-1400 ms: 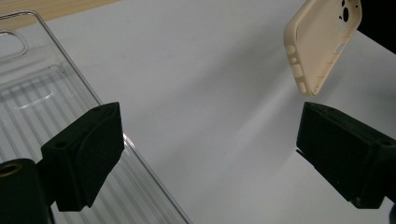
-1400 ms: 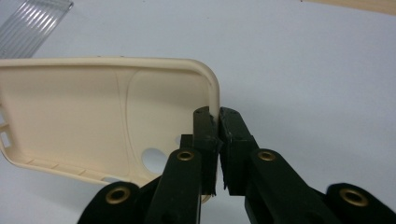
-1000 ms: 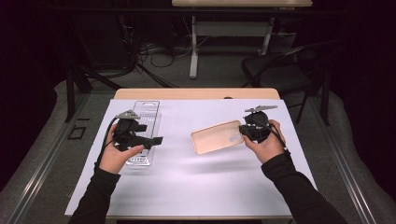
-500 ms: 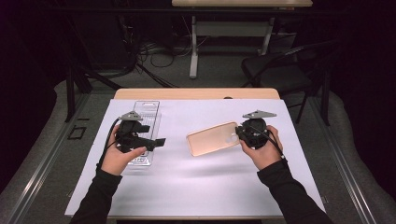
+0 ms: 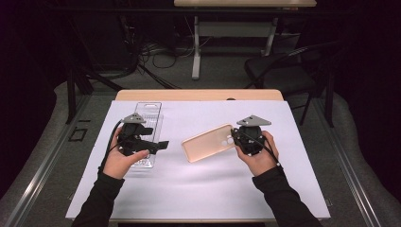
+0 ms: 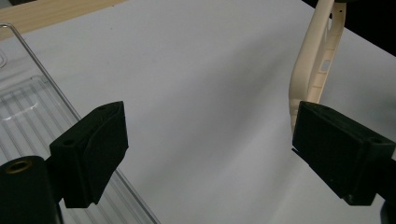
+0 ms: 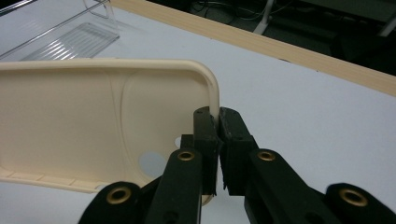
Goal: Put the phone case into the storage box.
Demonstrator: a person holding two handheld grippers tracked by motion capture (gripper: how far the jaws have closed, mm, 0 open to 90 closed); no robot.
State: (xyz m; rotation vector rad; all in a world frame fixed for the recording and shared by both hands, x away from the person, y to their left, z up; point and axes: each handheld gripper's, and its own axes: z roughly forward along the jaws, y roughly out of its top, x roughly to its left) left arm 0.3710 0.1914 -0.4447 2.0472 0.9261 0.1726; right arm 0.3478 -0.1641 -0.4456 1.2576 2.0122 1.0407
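Right gripper [image 5: 235, 137]: jaws clamped on the rim of the cream phone case [image 5: 208, 142] at its camera-hole end, holding it above the white sheet [image 5: 203, 189] near the table's middle, open side up; the right gripper view shows the case wall [image 7: 93, 116] pinched thin between the two pads. Left gripper [image 5: 161, 144]: jaws wide apart with nothing between them, resting over the clear plastic tray [image 5: 146, 113] at the sheet's left side. In the left gripper view the case [image 6: 317, 60] stands on edge just beyond one pad, tray ribs [image 6: 28, 112] beneath the other.
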